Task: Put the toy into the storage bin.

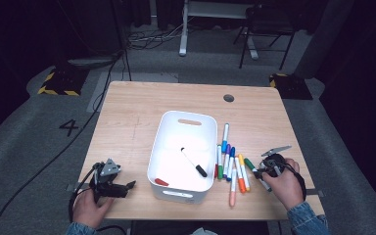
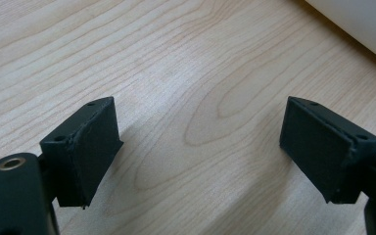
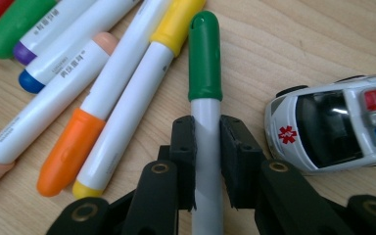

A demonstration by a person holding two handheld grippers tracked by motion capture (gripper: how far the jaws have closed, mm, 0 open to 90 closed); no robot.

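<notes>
right gripper (image 3: 206, 164) | fingers clamp green-capped marker (image 3: 205, 93) | toy ambulance (image 3: 338, 127) beside

Bright lit table, dark surroundings, soft close-ups

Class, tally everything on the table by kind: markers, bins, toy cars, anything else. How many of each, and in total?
Markers beside the bin: 9, including the green-capped marker gripped in the right gripper jaws
Black-capped marker in the bin: 1
Small red piece in the bin: 1
White bin: 1
Toy car: 1
Total: 13
</notes>
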